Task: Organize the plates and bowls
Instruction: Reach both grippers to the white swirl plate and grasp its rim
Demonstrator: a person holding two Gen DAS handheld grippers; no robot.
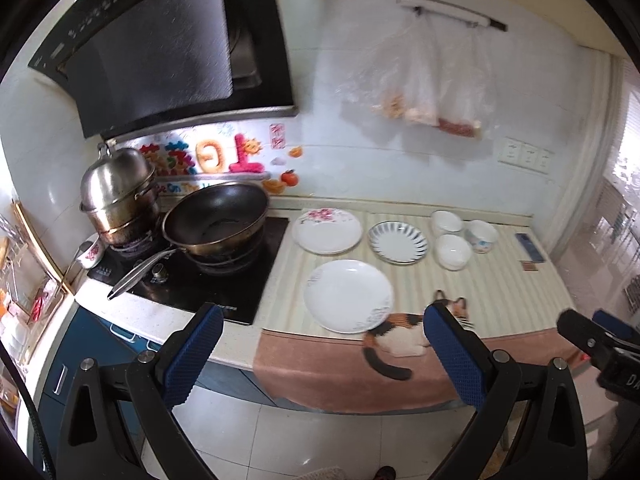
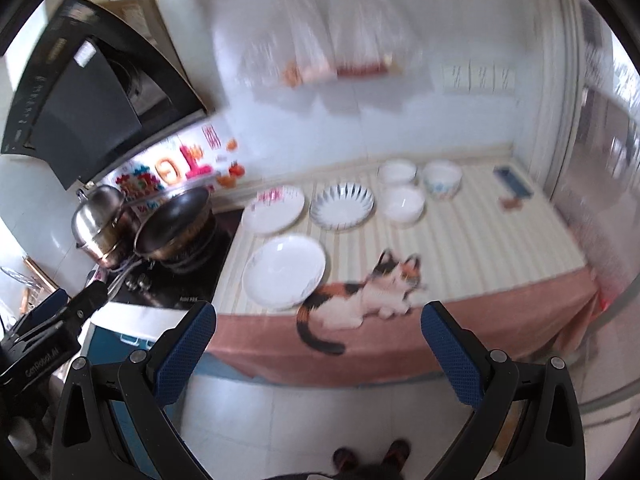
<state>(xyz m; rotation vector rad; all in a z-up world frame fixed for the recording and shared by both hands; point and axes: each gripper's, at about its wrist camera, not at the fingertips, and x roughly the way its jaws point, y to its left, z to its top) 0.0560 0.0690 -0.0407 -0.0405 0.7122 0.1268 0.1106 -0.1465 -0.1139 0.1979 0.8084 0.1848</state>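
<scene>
Three plates on striped mat on bench (image 1: 520, 300): flowered plate (image 1: 327, 230) and blue-striped plate (image 1: 397, 242) side by side at back, white plate (image 1: 349, 295) nearer front edge. Three bowls (image 1: 453, 251) clustered right of striped plate. Wok (image 1: 216, 216) and steel pot (image 1: 118, 196) on stove, left. Left gripper (image 1: 322, 330) and right gripper (image 2: 318, 326) off bench, above floor, jaws spread, holding nothing.
</scene>
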